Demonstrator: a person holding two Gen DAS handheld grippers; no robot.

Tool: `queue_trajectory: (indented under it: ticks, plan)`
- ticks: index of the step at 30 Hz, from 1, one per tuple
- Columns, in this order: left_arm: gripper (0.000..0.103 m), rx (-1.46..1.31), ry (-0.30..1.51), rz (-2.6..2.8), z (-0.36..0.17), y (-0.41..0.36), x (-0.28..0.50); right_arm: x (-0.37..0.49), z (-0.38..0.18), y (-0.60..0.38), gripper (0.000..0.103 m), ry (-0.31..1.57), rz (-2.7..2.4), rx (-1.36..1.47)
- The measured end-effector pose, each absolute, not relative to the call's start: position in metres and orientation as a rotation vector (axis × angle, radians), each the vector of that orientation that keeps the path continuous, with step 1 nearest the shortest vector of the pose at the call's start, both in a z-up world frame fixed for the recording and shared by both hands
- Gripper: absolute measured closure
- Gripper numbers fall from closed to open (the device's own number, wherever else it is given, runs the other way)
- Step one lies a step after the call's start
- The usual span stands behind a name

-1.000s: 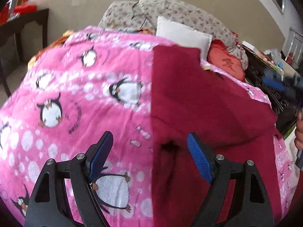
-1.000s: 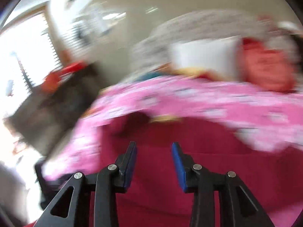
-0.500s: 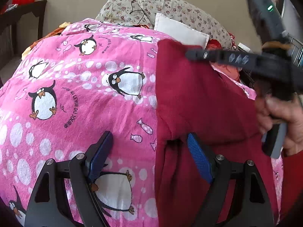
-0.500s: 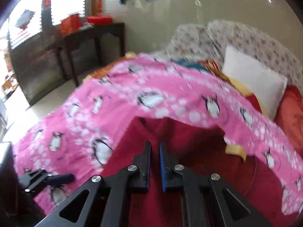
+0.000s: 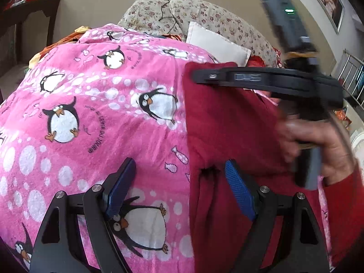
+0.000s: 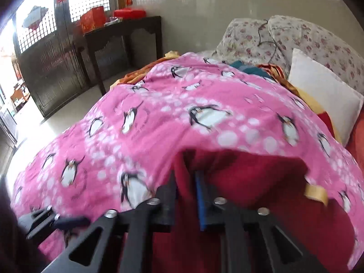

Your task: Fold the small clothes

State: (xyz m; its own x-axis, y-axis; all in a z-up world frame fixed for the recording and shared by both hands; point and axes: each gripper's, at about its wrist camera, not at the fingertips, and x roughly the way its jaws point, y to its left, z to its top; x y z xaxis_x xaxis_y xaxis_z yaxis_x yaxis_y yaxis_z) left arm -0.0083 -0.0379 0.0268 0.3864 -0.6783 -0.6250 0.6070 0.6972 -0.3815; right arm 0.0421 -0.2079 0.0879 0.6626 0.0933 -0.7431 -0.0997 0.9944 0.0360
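A dark red garment (image 5: 229,127) lies on a pink penguin blanket (image 5: 95,122). My left gripper (image 5: 179,182) is open above the garment's left edge, near a small dark fold. My right gripper (image 6: 185,182) is shut on a raised fold of the red garment (image 6: 250,177) at its far edge. In the left wrist view the right gripper (image 5: 195,77) reaches across the garment's far corner, held by a hand (image 5: 318,141).
A white pillow (image 5: 216,43) and floral cushions (image 5: 204,16) lie beyond the blanket. A dark wooden table (image 6: 118,38) with red boxes stands at the left by a barred door. A metal railing (image 5: 352,68) is at the right.
My right gripper swung in across the garment, closed and now pinches its far edge. My left gripper stayed open and shifted only slightly.
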Motion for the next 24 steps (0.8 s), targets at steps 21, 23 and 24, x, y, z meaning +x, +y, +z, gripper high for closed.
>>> queue_trajectory:
  ticks: [21, 23, 24]
  plan:
    - [0.022, -0.051, 0.816, -0.794, 0.022, -0.046, -0.006, -0.074, 0.063, -0.298, 0.065, 0.853, -0.190, 0.080]
    - [0.022, -0.056, 0.809, -0.797, 0.022, -0.045, -0.006, -0.087, 0.066, -0.306, 0.065, 0.833, -0.180, 0.112]
    - [0.022, -0.055, 0.809, -0.796, 0.022, -0.045, -0.006, -0.104, 0.079, -0.314, 0.065, 0.790, -0.198, 0.149]
